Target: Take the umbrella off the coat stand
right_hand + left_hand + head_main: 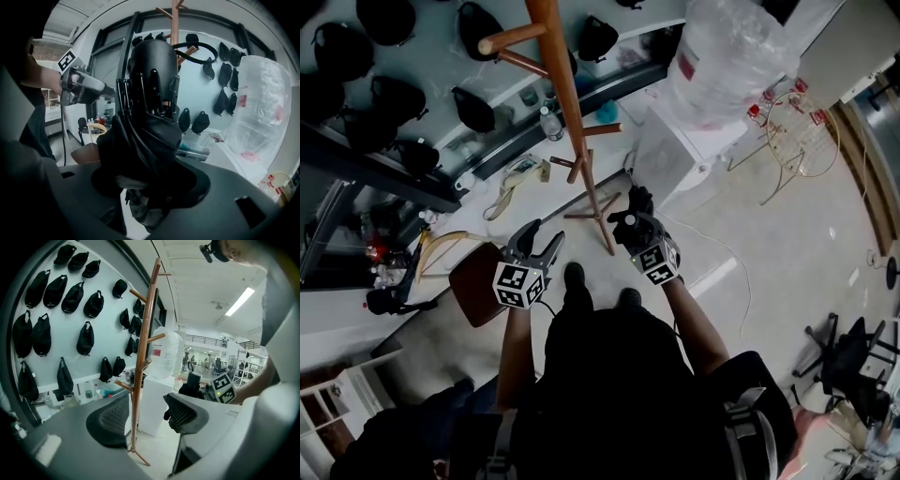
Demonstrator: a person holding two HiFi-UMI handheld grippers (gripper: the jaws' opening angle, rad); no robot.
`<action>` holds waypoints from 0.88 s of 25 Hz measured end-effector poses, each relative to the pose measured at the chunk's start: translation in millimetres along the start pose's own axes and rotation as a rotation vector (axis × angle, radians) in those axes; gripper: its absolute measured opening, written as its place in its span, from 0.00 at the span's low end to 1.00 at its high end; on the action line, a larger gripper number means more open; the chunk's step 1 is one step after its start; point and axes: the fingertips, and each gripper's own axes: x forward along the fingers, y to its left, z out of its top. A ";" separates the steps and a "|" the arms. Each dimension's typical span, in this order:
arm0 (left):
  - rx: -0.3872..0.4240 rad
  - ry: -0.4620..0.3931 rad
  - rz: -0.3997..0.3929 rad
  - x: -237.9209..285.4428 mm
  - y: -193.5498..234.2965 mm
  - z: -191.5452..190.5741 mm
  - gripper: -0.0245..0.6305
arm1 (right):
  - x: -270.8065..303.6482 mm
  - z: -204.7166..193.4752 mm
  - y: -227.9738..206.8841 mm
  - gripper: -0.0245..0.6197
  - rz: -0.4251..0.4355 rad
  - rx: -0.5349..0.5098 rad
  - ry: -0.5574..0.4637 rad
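**Task status**

1. The left claw (539,246) is to the left of the coat stand (572,103), near its base. Its jaws stand apart and nothing is between the pads. In the left gripper view the pole lines up with the gap but stands well beyond it, without contact.
2. No umbrella hangs on any peg of the coat stand that the head view shows.
3. The right claw (150,185) is just right of the coat stand's base. Its jaws are clamped on the folded black umbrella (150,93), which stands upright out of the pads.
4. In the head view the umbrella is apart from the pole. In the right gripper view its strap loop (206,49) overlaps a peg, and contact there cannot be confirmed or ruled out.
5. Judgement: the lift-off is done or nearly done. What remains is to carry the umbrella clear of the coat stand.

**Containers**

1. A small clear bottle (549,124) stands on the ledge just behind the coat stand. Its fill level cannot be read.
2. A large film-wrapped water bottle (727,56) sits on a white cabinet (675,155) to the right of the coat stand. Its contents cannot be read through the wrap.
3. A gold wire rack (802,131) stands farther right of the coat stand. Nothing is visible inside it.
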 end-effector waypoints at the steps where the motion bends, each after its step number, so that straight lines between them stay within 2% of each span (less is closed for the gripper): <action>1: 0.000 -0.002 0.003 -0.3 -2.4 0.6 0.44 | -4.4 -0.4 -1.7 0.42 0.002 0.002 -0.008; 13: -0.018 -0.025 0.047 -9.4 -33.9 -5.8 0.44 | -59.9 6.9 -12.0 0.42 0.024 0.001 -0.090; 22: -0.017 -0.026 0.055 -10.2 -66.1 -12.6 0.44 | -94.4 -1.4 -18.6 0.42 0.029 -0.006 -0.112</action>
